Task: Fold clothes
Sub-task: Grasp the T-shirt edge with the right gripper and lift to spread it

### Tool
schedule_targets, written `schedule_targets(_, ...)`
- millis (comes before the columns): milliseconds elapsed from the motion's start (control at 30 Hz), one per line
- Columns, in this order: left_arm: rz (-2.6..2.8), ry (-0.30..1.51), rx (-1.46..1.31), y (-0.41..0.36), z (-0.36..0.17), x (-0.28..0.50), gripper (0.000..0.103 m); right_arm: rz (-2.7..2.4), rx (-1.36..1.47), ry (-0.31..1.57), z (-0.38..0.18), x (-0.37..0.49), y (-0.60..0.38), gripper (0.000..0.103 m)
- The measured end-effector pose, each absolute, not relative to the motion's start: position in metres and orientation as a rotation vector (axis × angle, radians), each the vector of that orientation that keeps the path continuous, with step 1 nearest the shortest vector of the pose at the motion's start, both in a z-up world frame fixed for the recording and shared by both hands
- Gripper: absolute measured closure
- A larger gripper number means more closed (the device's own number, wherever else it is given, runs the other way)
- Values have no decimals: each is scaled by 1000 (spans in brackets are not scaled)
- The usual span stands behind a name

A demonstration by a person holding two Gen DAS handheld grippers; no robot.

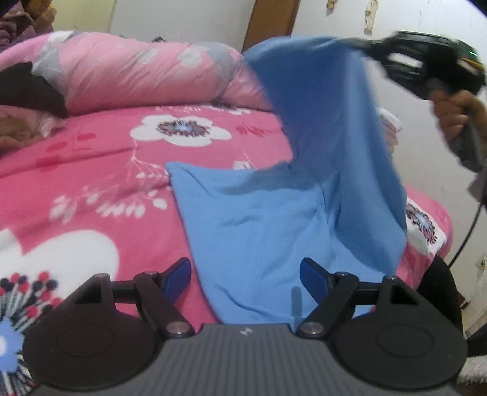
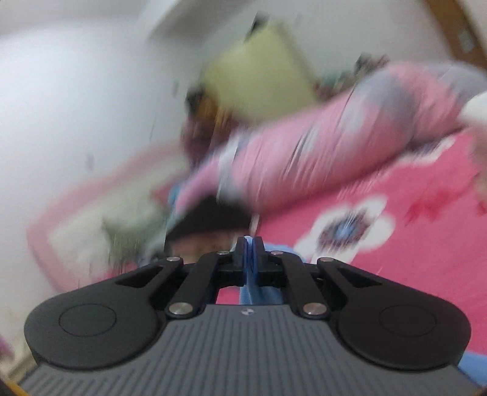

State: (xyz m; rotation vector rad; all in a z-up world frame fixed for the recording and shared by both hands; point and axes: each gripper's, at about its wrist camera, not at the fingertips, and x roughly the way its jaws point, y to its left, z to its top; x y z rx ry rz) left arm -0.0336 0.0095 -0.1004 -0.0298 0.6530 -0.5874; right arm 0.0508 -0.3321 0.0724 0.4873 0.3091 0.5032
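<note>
Left wrist view: bed covered by a pink floral blanket [image 1: 100, 158], white flowers with dark centres. At 9 o'clock a black garment [image 1: 30, 88] lies at the bed's far left edge. At 11 o'clock a rolled pink quilt [image 1: 137, 73] with grey and white blooms runs along the far side. Behind it, a white wall [image 1: 182, 18]; at 12 o'clock a brown wooden door frame [image 1: 271, 21]. Blue garment [image 1: 268, 225]: lower part flat on the blanket at centre, right part lifted in a sheet toward 1 o'clock. Left gripper [image 1: 245, 277] at 6 o'clock, jaws apart, nothing between the pads; right pad over the cloth's near edge, contact cannot be told. Right gripper [image 1: 365, 50] at 2 o'clock, blurred, pinching the raised top edge of the cloth; a hand [image 1: 453, 112] grips its handle, with a black cable [image 1: 468, 231] hanging below.

Right wrist view: heavily blurred. White wall from 9 to 11 o'clock, a pale yellow panel [image 2: 258, 82] at 12 o'clock, quilt and blanket from 1 to 4 o'clock. Jaws together, clamped on a thin fold of blue cloth.

Writing: none legible; a small pale emblem [image 1: 245, 331] on each gripper body, unreadable.
</note>
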Motion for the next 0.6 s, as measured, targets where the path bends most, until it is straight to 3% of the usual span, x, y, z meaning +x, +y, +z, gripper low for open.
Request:
schedule_targets(133,-586,667,-14,5,-107,-34,23,294,613,236,57,5,-397,101)
schedule_targets(433,-566,705,58,-2,-106,-32,23,-163,985,301,-90,-89,-490,100)
schedule_targets(600,-555,738,73,-7,-102,-29,23,-258,1097,210,-113,-119,-519,97)
